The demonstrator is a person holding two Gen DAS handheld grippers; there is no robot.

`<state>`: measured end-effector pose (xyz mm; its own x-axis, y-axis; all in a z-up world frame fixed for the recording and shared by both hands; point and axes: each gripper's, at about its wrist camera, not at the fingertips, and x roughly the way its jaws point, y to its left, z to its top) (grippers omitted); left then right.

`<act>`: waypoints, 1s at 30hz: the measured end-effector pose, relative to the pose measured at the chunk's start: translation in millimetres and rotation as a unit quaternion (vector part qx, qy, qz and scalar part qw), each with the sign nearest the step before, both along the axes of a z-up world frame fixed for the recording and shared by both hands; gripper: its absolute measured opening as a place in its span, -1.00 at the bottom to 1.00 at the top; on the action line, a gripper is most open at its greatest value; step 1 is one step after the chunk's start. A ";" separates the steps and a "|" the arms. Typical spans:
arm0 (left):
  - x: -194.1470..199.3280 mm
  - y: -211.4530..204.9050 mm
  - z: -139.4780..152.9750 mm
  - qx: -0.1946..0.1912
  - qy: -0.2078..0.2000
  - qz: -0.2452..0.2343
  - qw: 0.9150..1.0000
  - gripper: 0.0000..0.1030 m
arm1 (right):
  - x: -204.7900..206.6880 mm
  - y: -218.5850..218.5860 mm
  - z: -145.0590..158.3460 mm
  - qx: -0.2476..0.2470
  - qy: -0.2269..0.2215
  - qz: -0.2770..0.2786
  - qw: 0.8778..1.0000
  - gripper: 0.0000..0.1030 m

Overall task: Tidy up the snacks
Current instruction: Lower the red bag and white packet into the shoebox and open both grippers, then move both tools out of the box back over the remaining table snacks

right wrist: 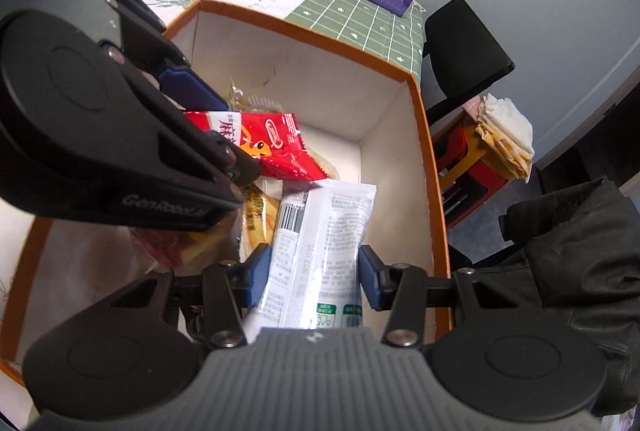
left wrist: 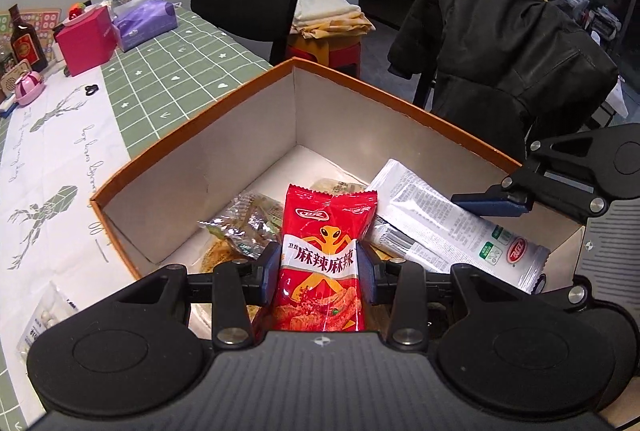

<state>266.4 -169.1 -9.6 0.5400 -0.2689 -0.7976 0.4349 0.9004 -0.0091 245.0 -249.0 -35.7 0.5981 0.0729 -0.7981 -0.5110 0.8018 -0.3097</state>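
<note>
Two grippers hang over an open orange-edged cardboard box with white walls (left wrist: 248, 119), which sits on a table with a green-checked cloth (left wrist: 168, 71). At lower centre of the left wrist view, the left gripper (left wrist: 318, 267) has its blue fingers (left wrist: 270, 267) pressed on both sides of a red spicy-snack packet (left wrist: 324, 251), held upright above the box floor. At lower centre of the right wrist view, the right gripper (right wrist: 310, 279) clamps a long white printed snack packet (right wrist: 320, 251), whose far end reaches into the box. More wrapped snacks (left wrist: 244, 227) lie on the box floor beneath.
</note>
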 end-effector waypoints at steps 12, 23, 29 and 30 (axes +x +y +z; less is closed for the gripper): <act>11.1 -5.5 -18.7 -0.004 0.037 -0.011 0.999 -0.01 | 2.2 -6.4 -19.6 0.001 0.028 0.006 1.000 -0.09; 3.5 -5.5 -11.3 0.012 0.024 -0.007 1.000 0.49 | -1.9 -0.9 -16.6 -0.013 0.027 0.005 1.000 0.10; -9.9 -4.3 4.0 0.006 -0.002 -0.014 1.000 0.71 | -12.4 2.1 -4.9 -0.019 0.011 0.012 1.000 0.39; -11.7 -4.9 5.8 0.007 -0.004 -0.014 1.000 0.71 | -15.1 2.7 -2.8 -0.020 0.007 0.013 1.000 0.40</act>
<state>254.7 -174.0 -3.8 0.5386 -0.2725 -0.7973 0.4606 0.8876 0.0078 229.9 -246.3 -38.5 0.5847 0.0569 -0.8093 -0.5363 0.7756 -0.3329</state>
